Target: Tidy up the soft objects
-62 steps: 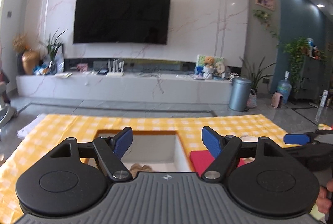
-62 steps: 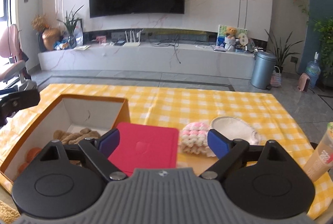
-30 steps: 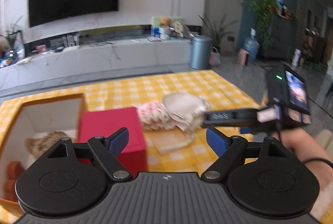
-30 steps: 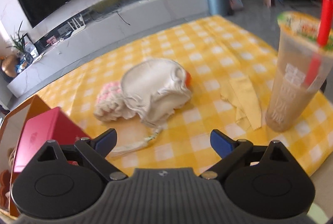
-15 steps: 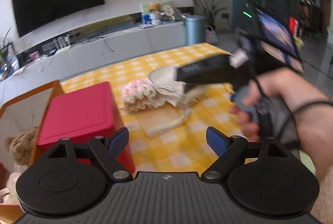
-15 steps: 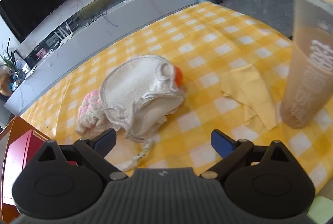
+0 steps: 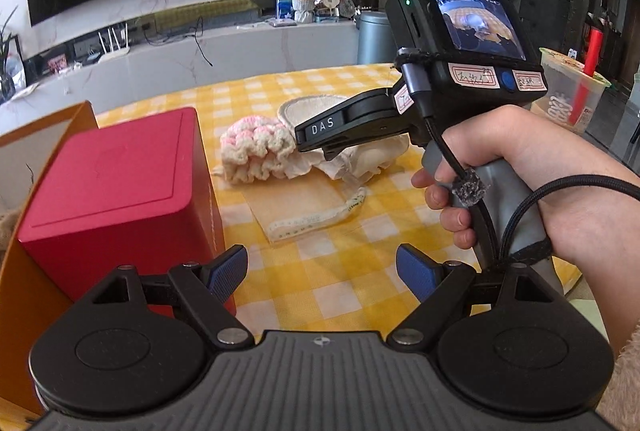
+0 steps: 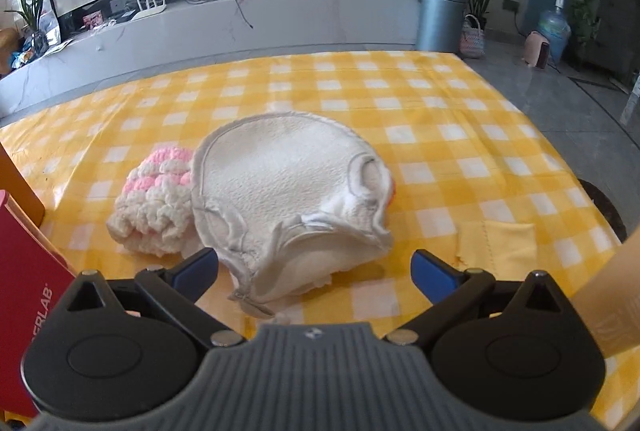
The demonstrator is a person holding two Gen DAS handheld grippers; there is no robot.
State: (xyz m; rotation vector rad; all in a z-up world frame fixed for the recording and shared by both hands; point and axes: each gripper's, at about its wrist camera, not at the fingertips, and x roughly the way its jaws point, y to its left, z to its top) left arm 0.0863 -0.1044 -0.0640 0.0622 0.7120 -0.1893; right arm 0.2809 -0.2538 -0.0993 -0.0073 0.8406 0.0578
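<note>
A cream cloth cap (image 8: 288, 191) lies on the yellow checked tablecloth (image 8: 440, 111), with a pink and white crochet piece (image 8: 156, 207) touching its left side. My right gripper (image 8: 314, 271) hovers just before the cap's near edge, its jaws still opening and wide apart; the cap's lower rim sits between the blue pads, untouched. In the left wrist view the same crochet piece (image 7: 256, 147) and cap (image 7: 360, 159) lie further off, partly behind the right gripper's body (image 7: 352, 123). My left gripper (image 7: 320, 275) is open over bare cloth, holding nothing.
A red box (image 7: 116, 187) stands against an orange carton (image 7: 52, 127) at the left. A small yellow cloth (image 8: 496, 243) lies right of the cap. A drink cup with a red straw (image 7: 568, 95) stands at the far right. A hand (image 7: 500, 167) grips the right tool.
The right gripper has come down and leftward toward the cap, which now fills its view; the drink cup has slid to the edge. The left gripper has sunk, and the right hand now crosses its view.
</note>
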